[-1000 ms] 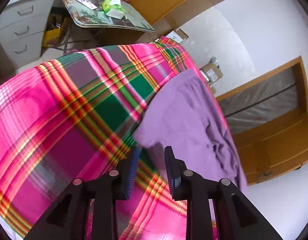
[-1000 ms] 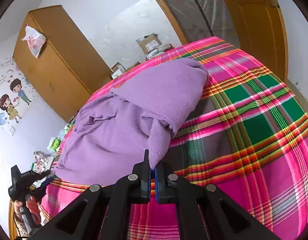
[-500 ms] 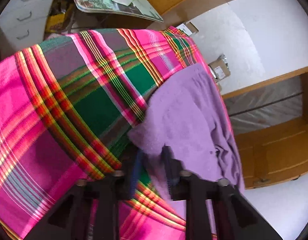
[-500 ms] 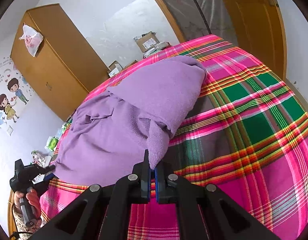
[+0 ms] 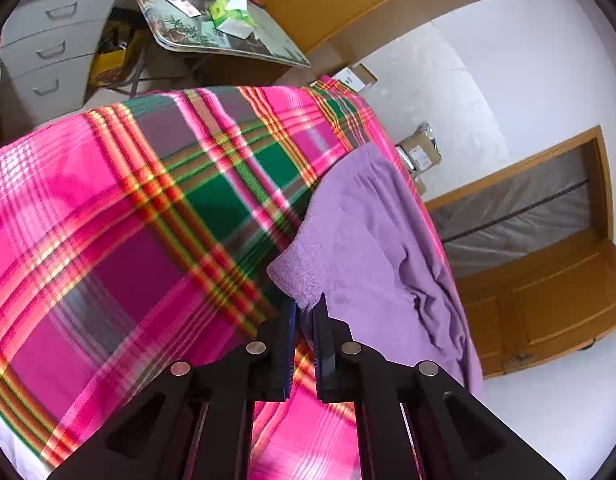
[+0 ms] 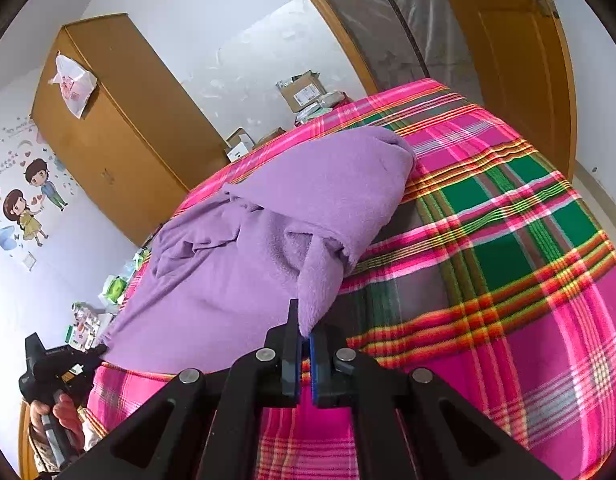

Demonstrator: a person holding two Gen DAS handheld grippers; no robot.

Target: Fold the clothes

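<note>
Purple fleece garment (image 6: 244,280) lies rumpled on a bed covered with a pink, green and orange plaid blanket (image 6: 528,280). Part of the garment is already doubled over itself, making a rounded fold at the far end, while loose wrinkles bunch toward the left side.

Each of the person's handheld grippers pinches a piece of the fleece. The right gripper (image 6: 304,344) has its fingers pressed together on a tongue of fabric hanging down at the garment's near edge. The left gripper (image 5: 305,316) has its fingers closed narrowly on a fuzzy corner of the garment (image 5: 368,248); in the right wrist view this gripper appears far to the left (image 6: 56,364), at the opposite end of that edge, held in a hand (image 6: 64,416).

With both ends held, the step in hand looks like carrying this edge across to make a fold. To do it well, both grippers should likely keep their pinch firm, travel at an even height and pace so the edge stays taut, and lay it down squarely, smoothing out the wrinkles.

Beyond the bed stand a wooden wardrobe (image 6: 120,128), cardboard boxes (image 6: 304,90) against a white wall, a cluttered tray table (image 5: 212,24), and grey drawers (image 5: 52,48).
</note>
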